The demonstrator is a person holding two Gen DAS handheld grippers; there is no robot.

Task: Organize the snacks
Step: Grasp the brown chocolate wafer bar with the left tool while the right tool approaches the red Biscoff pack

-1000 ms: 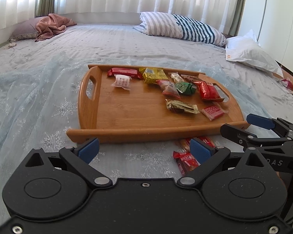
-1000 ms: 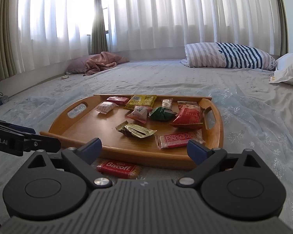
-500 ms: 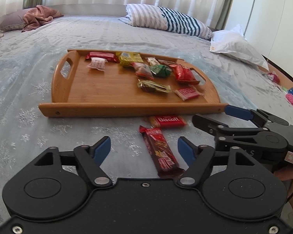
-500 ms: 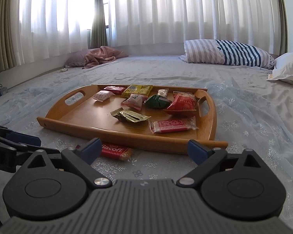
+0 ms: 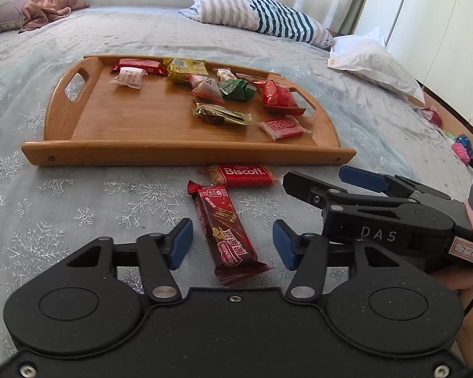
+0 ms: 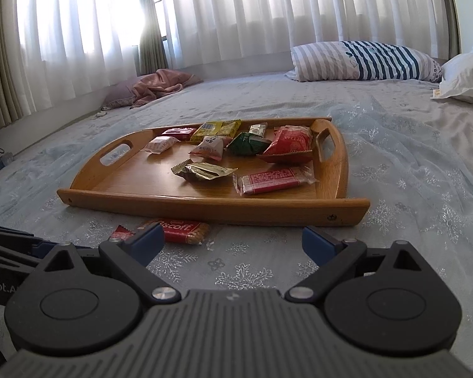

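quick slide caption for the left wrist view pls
Left gripper, closing, straddles a dark red wafer bar on the bedspread, pads not yet touching, Biscoff pack and wooden tray ahead.

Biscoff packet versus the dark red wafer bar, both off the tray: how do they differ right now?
The Biscoff packet lies crosswise against the tray front; the dark red wafer bar runs lengthwise toward the camera. The bar is longer, darker, and between the left gripper pads, untouched; the Biscoff is outside them. Both rest on the bedspread.
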